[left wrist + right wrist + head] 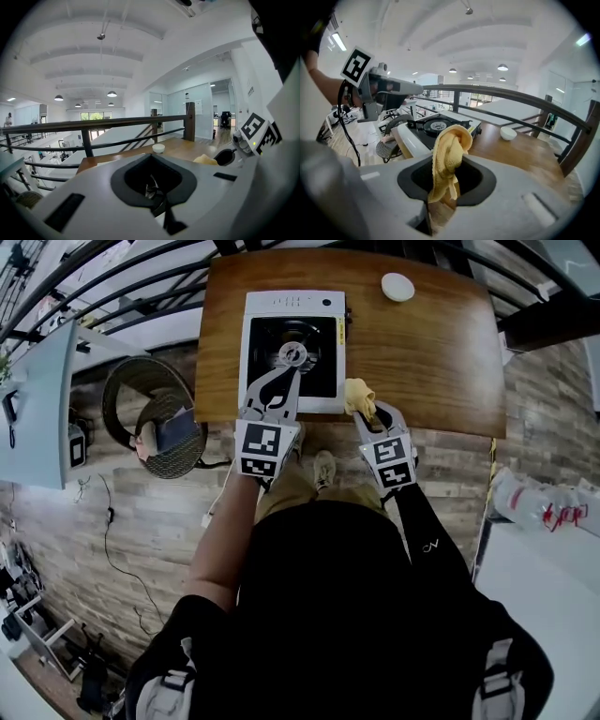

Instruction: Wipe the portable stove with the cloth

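Observation:
The portable stove point(281, 304), white with a black burner well, sits on the wooden table point(431, 362) near its front edge; the right gripper view shows the stove point(436, 125) at left centre. My left gripper point(292, 356) hangs over the burner, its jaws together with nothing between them. My right gripper point(366, 409) is just off the stove's front right corner, shut on a yellow cloth point(358, 395). Bunched up, the cloth point(449, 154) droops out of the jaws. In the left gripper view the cloth point(205, 160) peeks up at the right.
A small white bowl point(397, 286) stands at the table's back right. A dark railing point(520, 101) runs behind the table. A round wicker chair point(155, 418) stands on the floor to the left. A white counter point(544, 606) lies at lower right.

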`<action>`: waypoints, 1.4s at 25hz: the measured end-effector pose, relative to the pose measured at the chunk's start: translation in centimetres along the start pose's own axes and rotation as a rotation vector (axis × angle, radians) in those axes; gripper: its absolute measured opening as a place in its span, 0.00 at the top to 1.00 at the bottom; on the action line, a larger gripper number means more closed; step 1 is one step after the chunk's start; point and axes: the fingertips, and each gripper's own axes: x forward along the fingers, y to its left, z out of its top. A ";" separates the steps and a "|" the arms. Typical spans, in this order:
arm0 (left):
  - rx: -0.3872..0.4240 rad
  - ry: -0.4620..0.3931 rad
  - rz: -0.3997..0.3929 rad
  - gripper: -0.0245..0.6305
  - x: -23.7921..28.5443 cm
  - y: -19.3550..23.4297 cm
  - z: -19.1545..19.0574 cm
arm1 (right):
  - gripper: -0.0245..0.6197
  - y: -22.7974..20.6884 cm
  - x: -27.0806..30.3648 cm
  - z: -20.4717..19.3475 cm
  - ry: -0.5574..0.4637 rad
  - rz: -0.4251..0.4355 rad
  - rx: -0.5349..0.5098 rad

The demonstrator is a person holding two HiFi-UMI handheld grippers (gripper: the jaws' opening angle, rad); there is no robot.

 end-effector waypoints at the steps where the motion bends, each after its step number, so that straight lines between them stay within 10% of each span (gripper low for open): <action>1: 0.003 -0.005 0.011 0.95 -0.2 0.8 0.3 | 0.82 -0.4 0.3 1.1 -0.020 -0.015 0.007; 12: 0.004 -0.087 0.103 0.95 0.0 14.7 3.3 | 0.82 -1.7 8.3 16.9 -0.186 -0.083 -0.060; 25: 0.033 -0.114 -0.026 0.95 5.5 28.2 4.3 | 0.82 1.8 21.6 33.1 -0.283 -0.130 -0.065; 35: -0.026 -0.068 -0.124 0.95 7.8 30.0 0.8 | 0.82 2.2 29.7 27.0 0.077 -0.175 -0.104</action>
